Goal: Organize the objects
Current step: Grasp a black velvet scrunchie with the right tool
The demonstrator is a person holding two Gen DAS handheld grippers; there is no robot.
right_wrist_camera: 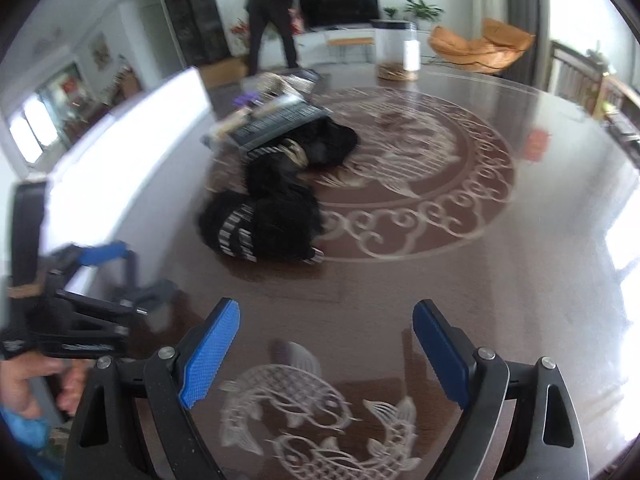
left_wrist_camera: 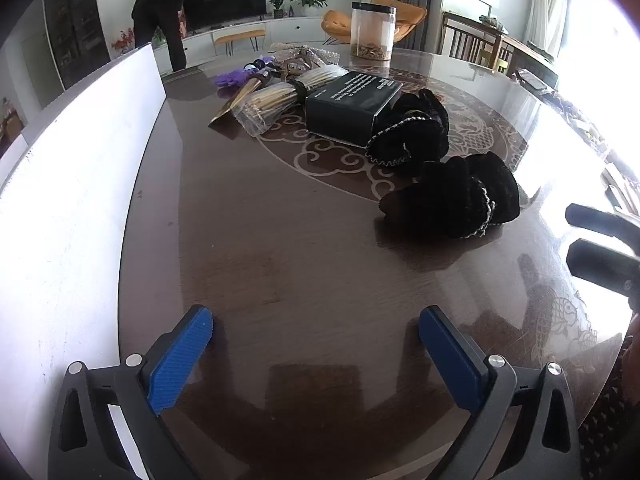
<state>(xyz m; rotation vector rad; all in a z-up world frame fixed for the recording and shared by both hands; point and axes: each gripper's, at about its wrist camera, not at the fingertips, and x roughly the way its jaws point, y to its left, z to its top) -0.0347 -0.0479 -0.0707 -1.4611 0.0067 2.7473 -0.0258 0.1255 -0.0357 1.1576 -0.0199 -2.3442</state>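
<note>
Two black knitted gloves lie on the dark round table [left_wrist_camera: 280, 272]: the near one [left_wrist_camera: 452, 200] and the far one [left_wrist_camera: 412, 130], which touches a black box [left_wrist_camera: 352, 102]. They also show in the right wrist view, near glove [right_wrist_camera: 264, 228] and far glove [right_wrist_camera: 320, 144]. Behind the box lie bundles of sticks in clear wrap [left_wrist_camera: 276, 98] and a purple item [left_wrist_camera: 232, 78]. My left gripper [left_wrist_camera: 316, 336] is open and empty over the bare table, short of the gloves. My right gripper [right_wrist_camera: 326, 332] is open and empty, nearer the table's front edge.
A white board [left_wrist_camera: 80, 184] stands along the table's left side. A clear jar with a black lid [left_wrist_camera: 372, 32] stands at the far edge. A person in black [left_wrist_camera: 168, 12] bends by the television. Chairs stand at the right.
</note>
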